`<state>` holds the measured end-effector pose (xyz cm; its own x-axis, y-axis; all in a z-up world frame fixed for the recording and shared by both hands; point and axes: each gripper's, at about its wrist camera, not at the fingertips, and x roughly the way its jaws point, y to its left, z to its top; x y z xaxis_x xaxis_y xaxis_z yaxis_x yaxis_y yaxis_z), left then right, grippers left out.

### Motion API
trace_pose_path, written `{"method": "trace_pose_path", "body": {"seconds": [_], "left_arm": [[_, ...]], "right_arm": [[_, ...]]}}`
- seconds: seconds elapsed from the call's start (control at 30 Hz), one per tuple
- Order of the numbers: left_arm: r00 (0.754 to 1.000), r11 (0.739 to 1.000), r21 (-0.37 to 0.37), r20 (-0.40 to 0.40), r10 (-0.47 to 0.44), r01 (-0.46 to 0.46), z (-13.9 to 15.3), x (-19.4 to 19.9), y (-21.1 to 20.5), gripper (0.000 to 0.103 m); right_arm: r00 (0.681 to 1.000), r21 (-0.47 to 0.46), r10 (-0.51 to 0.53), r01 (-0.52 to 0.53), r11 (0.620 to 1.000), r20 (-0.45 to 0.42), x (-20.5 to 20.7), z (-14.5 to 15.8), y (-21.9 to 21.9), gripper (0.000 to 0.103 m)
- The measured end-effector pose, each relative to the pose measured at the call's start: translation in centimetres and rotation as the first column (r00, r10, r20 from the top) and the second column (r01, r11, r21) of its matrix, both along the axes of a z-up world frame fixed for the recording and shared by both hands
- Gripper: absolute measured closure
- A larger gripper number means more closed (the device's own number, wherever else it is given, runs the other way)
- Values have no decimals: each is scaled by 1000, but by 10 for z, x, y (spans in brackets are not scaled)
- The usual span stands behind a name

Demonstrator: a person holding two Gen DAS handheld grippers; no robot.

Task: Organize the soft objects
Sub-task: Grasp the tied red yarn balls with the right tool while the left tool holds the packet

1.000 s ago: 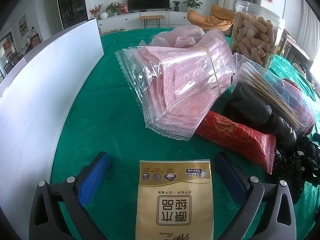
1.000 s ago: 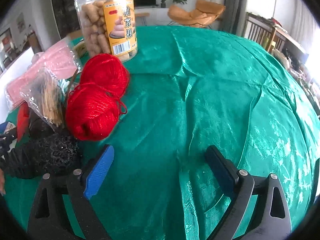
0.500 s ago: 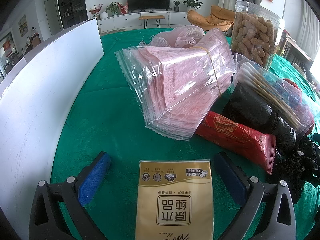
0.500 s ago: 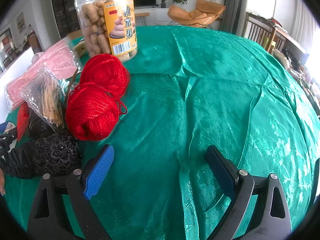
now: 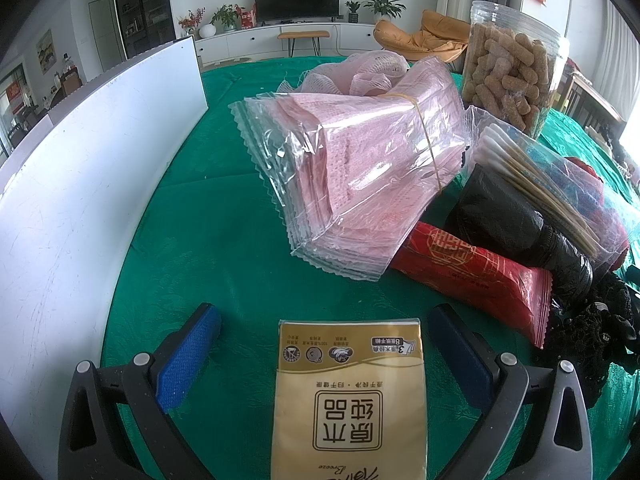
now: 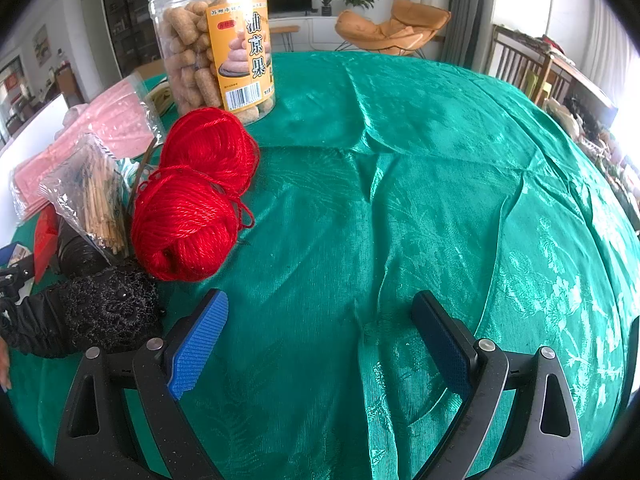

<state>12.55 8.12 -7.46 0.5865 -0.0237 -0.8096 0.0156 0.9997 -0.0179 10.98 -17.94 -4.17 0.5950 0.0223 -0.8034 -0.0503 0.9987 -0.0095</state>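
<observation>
pink bagged cloths [image 5: 360, 168], red packet [image 5: 472, 264] and snack jar [image 5: 512, 76] crowd the tabletop [image 5: 208, 216]. left tool [image 5: 326, 344] wide, straddling tissue pack [image 5: 348, 396] untouched; right tool [image 6: 320, 332] wide, empty, beside red yarn [image 6: 188, 220].

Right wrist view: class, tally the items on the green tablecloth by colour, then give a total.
Red: 2 yarn balls
Pink: 1 bundle of packets
Black: 1 lace fabric
Clear: 1 snack jar, 1 cotton swab bag
Total: 6

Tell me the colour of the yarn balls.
Red; the yarn balls show best in the right wrist view.
</observation>
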Motion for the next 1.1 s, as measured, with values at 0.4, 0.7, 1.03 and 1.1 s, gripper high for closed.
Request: {"method": "trace_pose_path", "body": {"seconds": [0.4,0.7,1.03,1.1], "left_arm": [[1000,1000,0,0,1,-1,0,0,0,0],[1000,1000,0,0,1,-1,0,0,-1,0],[1000,1000,1,-1,1,-1,1,1,2,0],[1000,1000,1,-2,-10,10,0,0,1,0]], "right_arm": [[1000,0,0,0,1000,0,0,0,0,8],[1000,0,1,-1,1000,0,0,0,0,8],[1000,3,-5,5,1000,0,-1,1,0,8],[1000,10,7,-7,1000,-22,1,1,-2,8]]}}
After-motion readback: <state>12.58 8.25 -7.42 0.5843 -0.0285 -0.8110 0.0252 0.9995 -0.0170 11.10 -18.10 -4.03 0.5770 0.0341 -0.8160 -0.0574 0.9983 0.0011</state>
